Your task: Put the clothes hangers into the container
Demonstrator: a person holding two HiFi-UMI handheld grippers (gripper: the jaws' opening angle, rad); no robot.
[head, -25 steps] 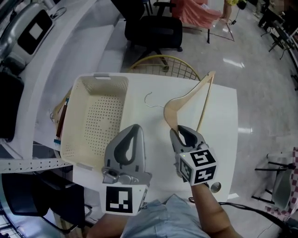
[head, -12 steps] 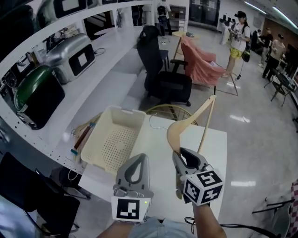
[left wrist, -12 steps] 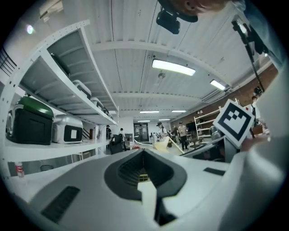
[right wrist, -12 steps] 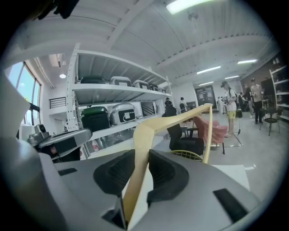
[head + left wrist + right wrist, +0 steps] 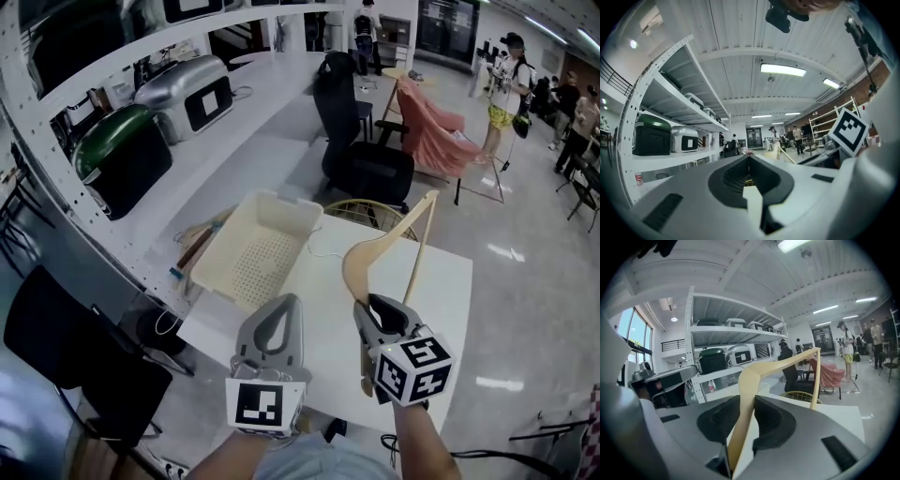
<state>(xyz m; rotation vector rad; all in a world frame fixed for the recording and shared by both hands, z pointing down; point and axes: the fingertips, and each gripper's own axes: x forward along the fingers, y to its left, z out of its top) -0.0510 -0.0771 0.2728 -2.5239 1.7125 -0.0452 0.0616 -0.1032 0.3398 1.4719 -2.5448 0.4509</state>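
Transfer stage of a hanger-sorting task, seen from the head view and both gripper views. Right gripper [image 5: 378, 317] pinches the near arm of a wooden clothes hanger [image 5: 389, 246] between its fingers, the pads pressing on either side of the pale wood, as the right gripper view confirms [image 5: 749, 380]. The hanger stands tilted upward and away from the person, its crossbar rising to the far tip; gripping one arm close to the bend probably keeps the long frame from swinging while it is carried. Its thin wire hook is only faintly visible on the left side. Left gripper [image 5: 278, 309] hangs empty just left of the right one, fingers pressed together with nothing between them [image 5: 749, 157], apparently held in reserve. Container [image 5: 255, 270], a cream perforated basket, sits on the far left part of the white desk [image 5: 441, 291] and appears to hold nothing. Next move, by judgement, calls for carrying the hanger left and lowering it flat so that the frame fits inside the rim.
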